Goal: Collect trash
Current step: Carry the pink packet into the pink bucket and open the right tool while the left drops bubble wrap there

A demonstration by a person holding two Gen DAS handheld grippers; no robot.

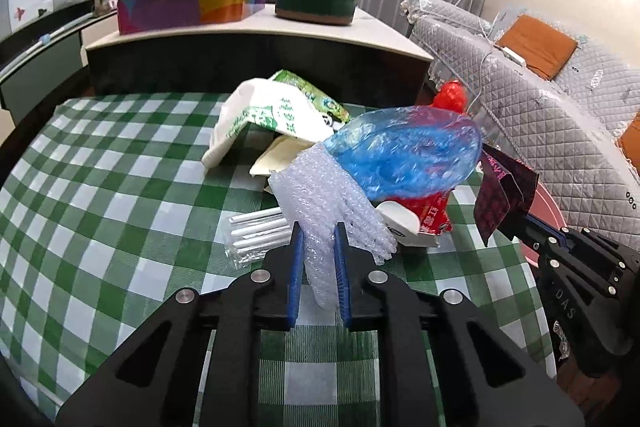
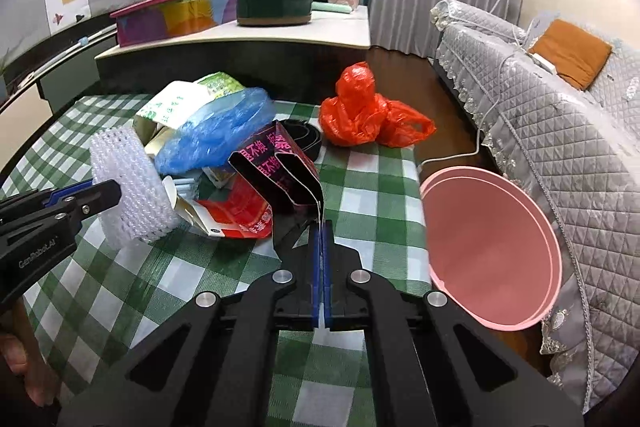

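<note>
My left gripper (image 1: pixel 318 233) is shut on a white foam net sleeve (image 1: pixel 332 211), held above the green checked tablecloth (image 1: pixel 100 207); the sleeve also shows in the right wrist view (image 2: pixel 128 187). My right gripper (image 2: pixel 322 227) is shut on a black folded carton with pink print (image 2: pixel 280 171), also seen in the left wrist view (image 1: pixel 504 195). A pile of trash lies behind: a blue plastic bag (image 1: pixel 408 155), a red and white carton (image 2: pixel 236 215), a green and white bag (image 1: pixel 276 115), wrapped straws (image 1: pixel 256 235) and a red plastic bag (image 2: pixel 364 111).
A pink bin (image 2: pixel 488 247) stands off the table's right edge, beside a grey quilted sofa (image 2: pixel 560 115). A sideboard (image 1: pixel 256 39) with boxes stands behind the table. A black band (image 2: pixel 304 135) lies by the red bag.
</note>
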